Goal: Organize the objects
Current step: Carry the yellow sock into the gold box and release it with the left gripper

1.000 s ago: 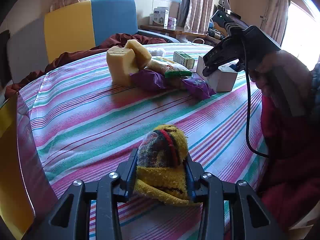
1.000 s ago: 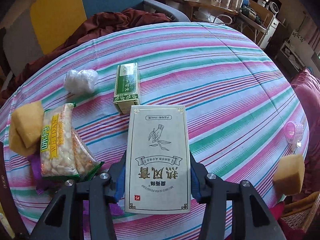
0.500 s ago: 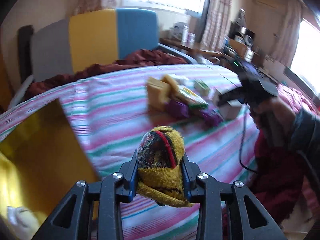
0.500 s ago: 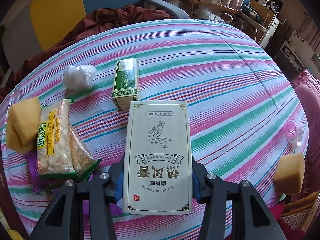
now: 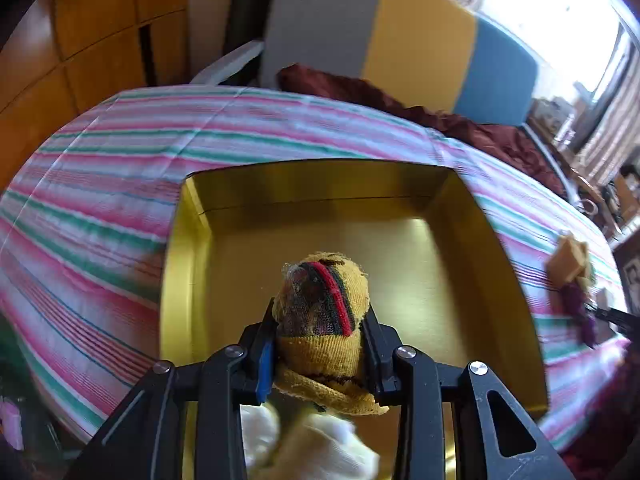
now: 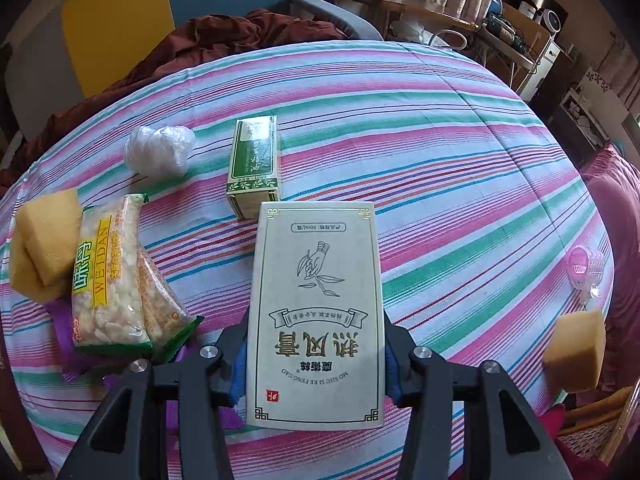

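My left gripper [image 5: 320,340] is shut on a rolled yellow sock with red and dark stripes [image 5: 322,312] and holds it over the open gold box [image 5: 460,248] on the striped table. White cloth [image 5: 312,444] lies in the box below the gripper. My right gripper [image 6: 316,356] is shut on a white carton with Chinese print [image 6: 316,320], held above the table. Beyond it lie a green carton [image 6: 254,166], a white plastic ball [image 6: 158,150], snack packets [image 6: 108,272] and yellow sponges [image 6: 44,240].
Another sponge [image 6: 576,354] and a pink plastic basket [image 6: 586,266] sit at the table's right edge. A colour-block sofa with a maroon blanket [image 6: 224,40] stands behind the table. The sponge and purple packet pile [image 5: 572,276] lies right of the gold box.
My left gripper has swung left with the sock, from over the bare tablecloth to above the gold box. My right gripper has stayed almost still with the white carton.
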Action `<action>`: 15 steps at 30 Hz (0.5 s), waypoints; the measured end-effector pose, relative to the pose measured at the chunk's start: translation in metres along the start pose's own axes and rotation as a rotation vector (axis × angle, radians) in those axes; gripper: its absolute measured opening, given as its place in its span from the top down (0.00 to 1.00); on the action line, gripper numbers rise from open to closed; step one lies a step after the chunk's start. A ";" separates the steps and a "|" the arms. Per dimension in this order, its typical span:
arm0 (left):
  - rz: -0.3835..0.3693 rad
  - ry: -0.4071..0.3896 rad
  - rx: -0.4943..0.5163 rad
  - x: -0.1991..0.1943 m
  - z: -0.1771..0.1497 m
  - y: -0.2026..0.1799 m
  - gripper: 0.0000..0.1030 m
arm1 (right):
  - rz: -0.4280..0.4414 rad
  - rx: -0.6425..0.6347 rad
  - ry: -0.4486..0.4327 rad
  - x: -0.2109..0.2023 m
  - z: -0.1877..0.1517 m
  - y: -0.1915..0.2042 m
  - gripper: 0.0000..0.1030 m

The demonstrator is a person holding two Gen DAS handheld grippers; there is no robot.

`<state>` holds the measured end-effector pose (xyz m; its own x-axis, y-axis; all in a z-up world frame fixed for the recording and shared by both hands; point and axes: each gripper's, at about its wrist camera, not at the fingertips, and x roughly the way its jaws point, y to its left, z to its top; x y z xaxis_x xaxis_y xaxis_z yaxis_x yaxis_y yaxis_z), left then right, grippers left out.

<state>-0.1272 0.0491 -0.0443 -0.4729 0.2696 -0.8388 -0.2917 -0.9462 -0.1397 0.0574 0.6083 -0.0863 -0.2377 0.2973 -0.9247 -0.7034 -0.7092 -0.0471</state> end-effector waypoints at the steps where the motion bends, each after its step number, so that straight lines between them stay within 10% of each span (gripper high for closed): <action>1: 0.012 0.019 -0.016 0.008 0.000 0.006 0.65 | 0.000 0.000 0.000 0.000 0.000 0.000 0.51; 15: 0.112 0.062 -0.014 0.030 -0.008 0.023 0.56 | 0.001 -0.003 0.000 0.003 0.002 -0.002 0.51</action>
<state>-0.1413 0.0345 -0.0767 -0.4496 0.1507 -0.8804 -0.2277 -0.9724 -0.0501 0.0568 0.6121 -0.0881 -0.2384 0.2970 -0.9246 -0.7014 -0.7112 -0.0476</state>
